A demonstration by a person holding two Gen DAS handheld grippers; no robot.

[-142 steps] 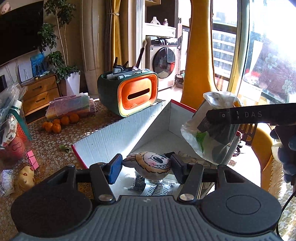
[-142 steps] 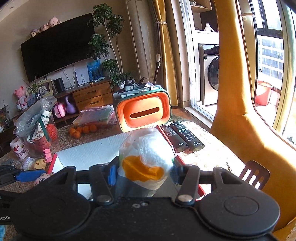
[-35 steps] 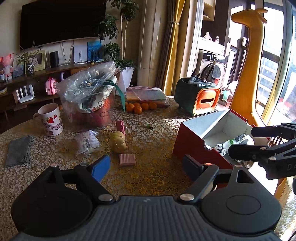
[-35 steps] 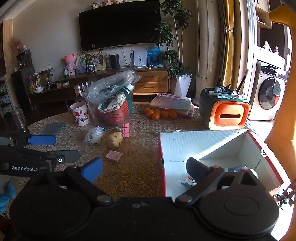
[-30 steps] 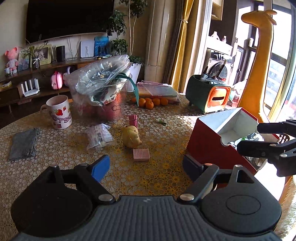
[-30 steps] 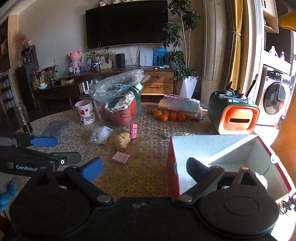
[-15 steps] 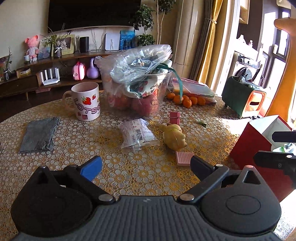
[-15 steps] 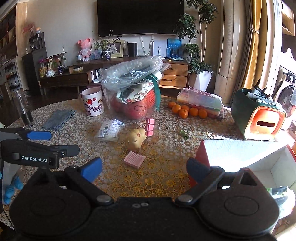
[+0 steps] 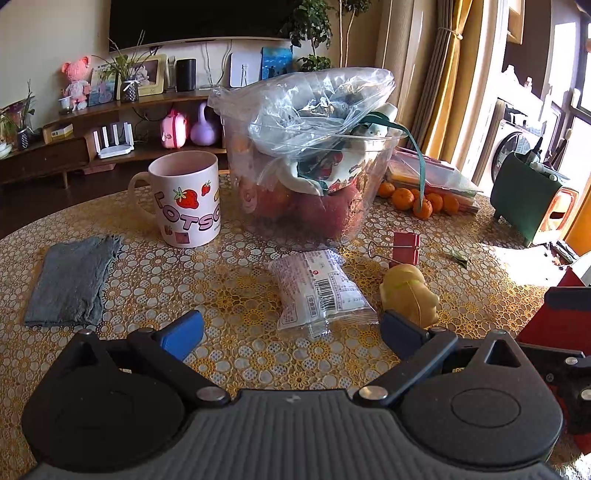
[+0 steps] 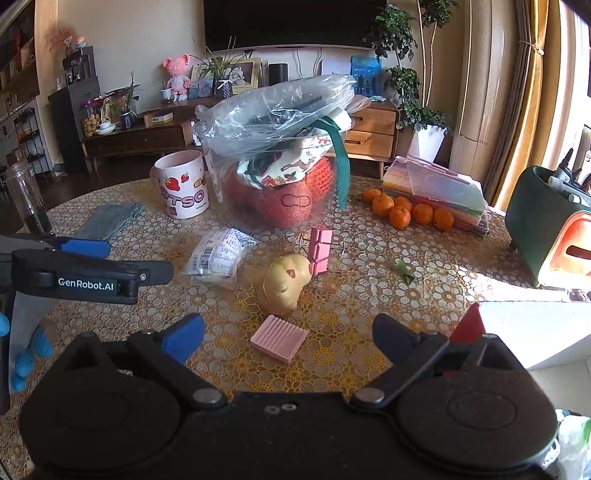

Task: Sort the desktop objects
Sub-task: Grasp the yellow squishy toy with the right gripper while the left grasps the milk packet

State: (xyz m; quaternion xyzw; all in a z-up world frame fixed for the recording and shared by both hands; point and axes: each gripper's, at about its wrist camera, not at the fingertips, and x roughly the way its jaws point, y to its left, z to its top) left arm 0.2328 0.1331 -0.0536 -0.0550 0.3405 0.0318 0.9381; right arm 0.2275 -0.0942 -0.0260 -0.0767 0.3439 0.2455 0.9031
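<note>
television (image 10: 295, 22), potted plant (image 10: 410, 85), washing machine (image 9: 511, 147)

Left gripper (image 9: 291, 330): black ribbed housing, two round black discs, silver screws, black linkage arms, blue fingertip pads (image 9: 183, 332); white "GenRobot.AI" lettering on side; right gripper (image 10: 288, 334): same black build, blue pads; blue glove (image 10: 27, 354) on hand.

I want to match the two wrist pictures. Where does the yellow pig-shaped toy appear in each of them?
Left wrist view: the yellow pig toy is right of centre, just beyond the right fingertip of the left gripper, beside the clear snack packet.
Right wrist view: the toy lies near the centre, behind the pink ridged block.
Shared landmark: the strawberry mug stands at the back left in both.
</note>
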